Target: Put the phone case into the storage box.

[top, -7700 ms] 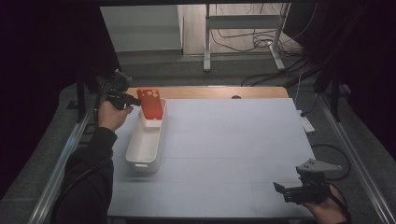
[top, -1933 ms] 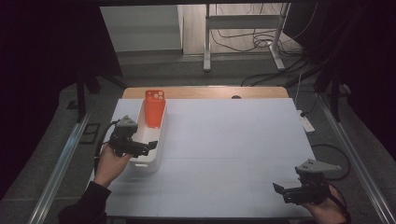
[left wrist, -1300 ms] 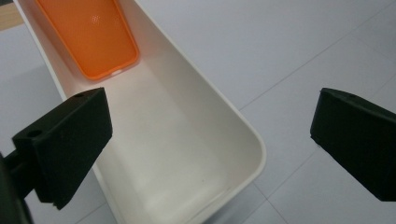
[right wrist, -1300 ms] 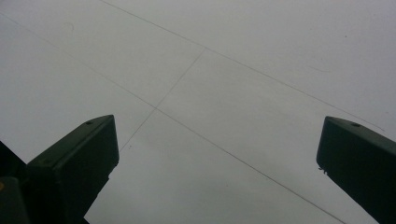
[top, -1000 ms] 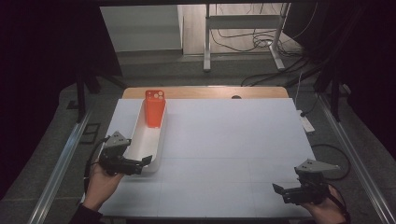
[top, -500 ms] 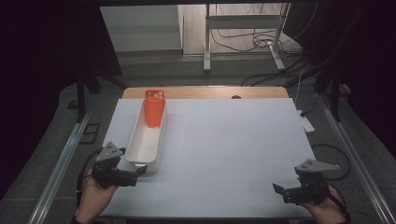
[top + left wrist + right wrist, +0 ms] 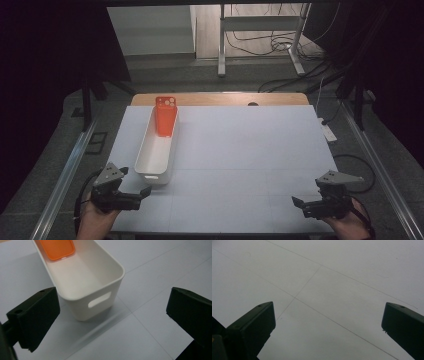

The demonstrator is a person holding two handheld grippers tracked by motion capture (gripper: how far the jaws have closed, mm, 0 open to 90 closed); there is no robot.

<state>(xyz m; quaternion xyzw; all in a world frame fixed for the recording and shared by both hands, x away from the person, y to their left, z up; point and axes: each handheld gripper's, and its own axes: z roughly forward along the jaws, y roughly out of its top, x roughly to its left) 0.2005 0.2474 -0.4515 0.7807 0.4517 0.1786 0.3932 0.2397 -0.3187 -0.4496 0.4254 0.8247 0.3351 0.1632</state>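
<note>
The orange phone case (image 7: 165,116) stands leaning inside the far end of the long white bin (image 7: 150,172), toward twelve o'clock on the worktop (image 7: 250,155), propped against the bin's end wall so it stays upright rather than lying flat. The left hand-held gripper (image 7: 142,192) sits at about seven o'clock, just beside the bin's near end, jaws spread wide and empty; in the left gripper view the bin's handle slot (image 7: 99,299) lies between them. This looks like a release pose, clear of the bin. The right hand-held gripper (image 7: 296,202) rests at five o'clock, jaws wide over bare worktop, well apart from everything, likely parked out of the way.
</note>
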